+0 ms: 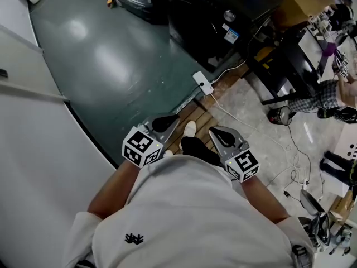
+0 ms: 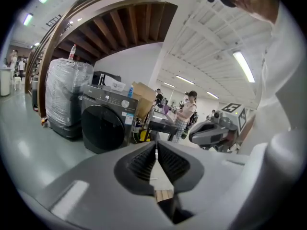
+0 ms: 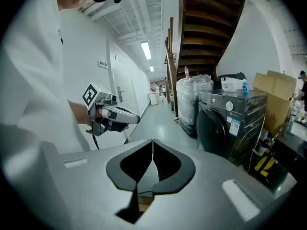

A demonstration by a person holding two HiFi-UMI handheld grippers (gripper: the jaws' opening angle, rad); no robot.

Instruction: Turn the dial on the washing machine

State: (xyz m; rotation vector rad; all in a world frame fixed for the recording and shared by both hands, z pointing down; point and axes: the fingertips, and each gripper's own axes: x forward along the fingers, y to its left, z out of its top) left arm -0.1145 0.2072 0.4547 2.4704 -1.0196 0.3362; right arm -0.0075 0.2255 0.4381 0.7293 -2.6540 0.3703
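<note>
Washing machine stands well apart from both grippers, across the grey-green floor, between a plastic-wrapped bundle and a cardboard box. In the head view it is only a dark block cut off by the top edge. In the left gripper view, the gripper's own body covers its foot. It is dark grey with a round black door, and pale stickers sit beside the door. Its dial is a small, light round knob on the top control panel. The markings around the dial are too small to read, and it shows as little more than a pale spot from the left. A blue bottle seems to rest on the lid.

The left gripper has its jaws pressed together with nothing between them. The right gripper likewise has its tips meeting and holds nothing. Both are held close in front of the person's white shirt.
</note>
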